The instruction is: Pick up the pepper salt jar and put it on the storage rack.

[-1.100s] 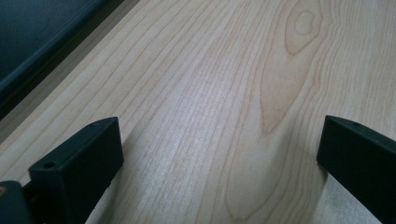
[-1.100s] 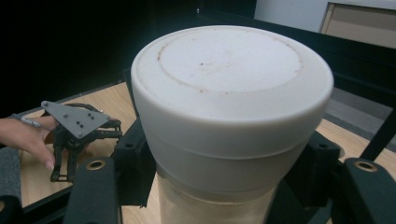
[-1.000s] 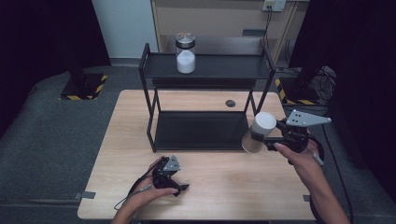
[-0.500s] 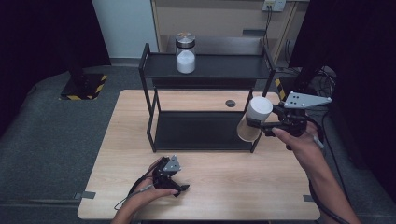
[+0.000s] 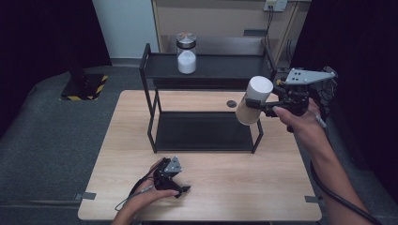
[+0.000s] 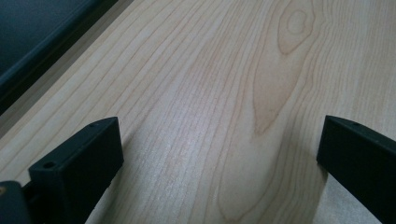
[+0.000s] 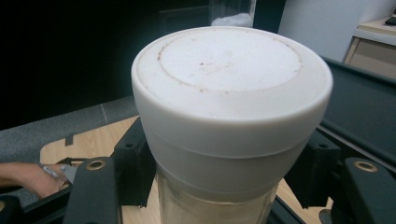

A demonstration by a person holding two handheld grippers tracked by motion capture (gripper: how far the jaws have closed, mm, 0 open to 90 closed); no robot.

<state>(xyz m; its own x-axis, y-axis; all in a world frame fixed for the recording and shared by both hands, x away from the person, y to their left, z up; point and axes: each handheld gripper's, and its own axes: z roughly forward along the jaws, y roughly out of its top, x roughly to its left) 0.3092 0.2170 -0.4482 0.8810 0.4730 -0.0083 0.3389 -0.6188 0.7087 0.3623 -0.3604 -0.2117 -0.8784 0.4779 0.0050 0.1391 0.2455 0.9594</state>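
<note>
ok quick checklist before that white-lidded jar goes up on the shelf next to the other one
1. Grip: right gripper clamps the white-lidded jar below its lid, jaws on both sides: ok.
2. Jar upright: tilted in the high view: not ok.
3. Landing spot: top shelf bare to the right of the glass jar: ok.
4. Height: whether the jar's base clears the shelf edge: cannot tell.
5. Left gripper: open, low on the table, clear of the rack: ok.

Rack (image 5: 155, 101) at table (image 5: 281, 197) rear; jar (image 5: 186, 54) on top shelf; canister (image 5: 253, 101) at right end.
</note>
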